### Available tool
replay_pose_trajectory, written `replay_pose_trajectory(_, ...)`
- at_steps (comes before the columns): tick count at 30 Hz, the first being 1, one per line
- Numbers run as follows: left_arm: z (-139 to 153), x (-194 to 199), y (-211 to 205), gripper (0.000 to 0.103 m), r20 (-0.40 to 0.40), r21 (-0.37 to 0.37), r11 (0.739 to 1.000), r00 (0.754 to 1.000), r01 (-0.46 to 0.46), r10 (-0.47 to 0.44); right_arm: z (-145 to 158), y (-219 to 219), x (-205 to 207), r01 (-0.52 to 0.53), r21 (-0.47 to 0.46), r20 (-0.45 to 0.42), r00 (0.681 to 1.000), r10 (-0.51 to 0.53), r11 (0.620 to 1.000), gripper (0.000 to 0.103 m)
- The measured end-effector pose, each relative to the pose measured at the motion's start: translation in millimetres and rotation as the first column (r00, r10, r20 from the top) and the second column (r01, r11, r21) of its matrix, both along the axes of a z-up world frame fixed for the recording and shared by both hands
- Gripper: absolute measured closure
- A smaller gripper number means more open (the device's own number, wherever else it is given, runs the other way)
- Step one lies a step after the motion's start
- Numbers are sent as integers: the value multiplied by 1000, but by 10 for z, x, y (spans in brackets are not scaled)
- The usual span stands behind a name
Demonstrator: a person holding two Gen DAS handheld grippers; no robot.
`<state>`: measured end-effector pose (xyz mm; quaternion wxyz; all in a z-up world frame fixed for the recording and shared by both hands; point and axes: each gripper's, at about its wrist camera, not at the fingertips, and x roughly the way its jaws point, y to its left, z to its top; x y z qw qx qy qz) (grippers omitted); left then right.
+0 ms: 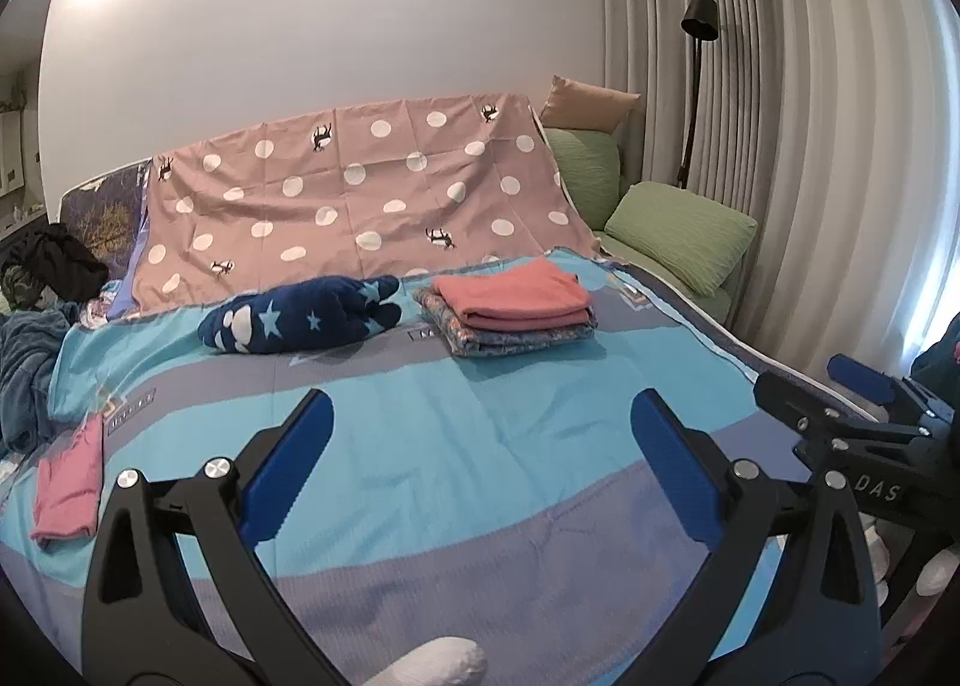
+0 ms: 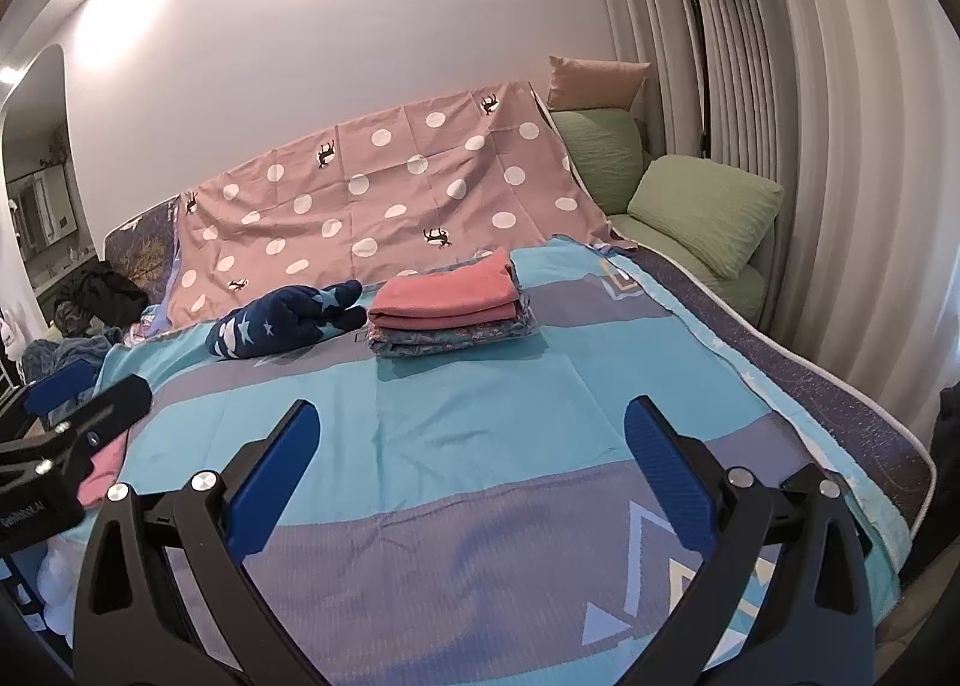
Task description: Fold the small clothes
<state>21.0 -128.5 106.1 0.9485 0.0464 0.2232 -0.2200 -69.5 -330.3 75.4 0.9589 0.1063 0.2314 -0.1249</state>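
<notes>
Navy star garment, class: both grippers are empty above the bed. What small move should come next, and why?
Probably the left gripper should reach forward to the navy star garment. It lies bunched and unfolded beside the folded stack, while both grippers, the right gripper too, are open, hold nothing, and hang over bare bedspread.

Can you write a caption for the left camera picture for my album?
Open left gripper hovers over the blue bedspread, facing a folded clothes stack.
</notes>
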Motion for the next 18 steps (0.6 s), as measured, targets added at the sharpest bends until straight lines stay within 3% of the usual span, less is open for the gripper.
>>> replay_pose_trajectory(18,-146,-18,57,2,-36,13,999,999,-31,31,-66,124,-48,-24,4,-43,999,24,1000,1)
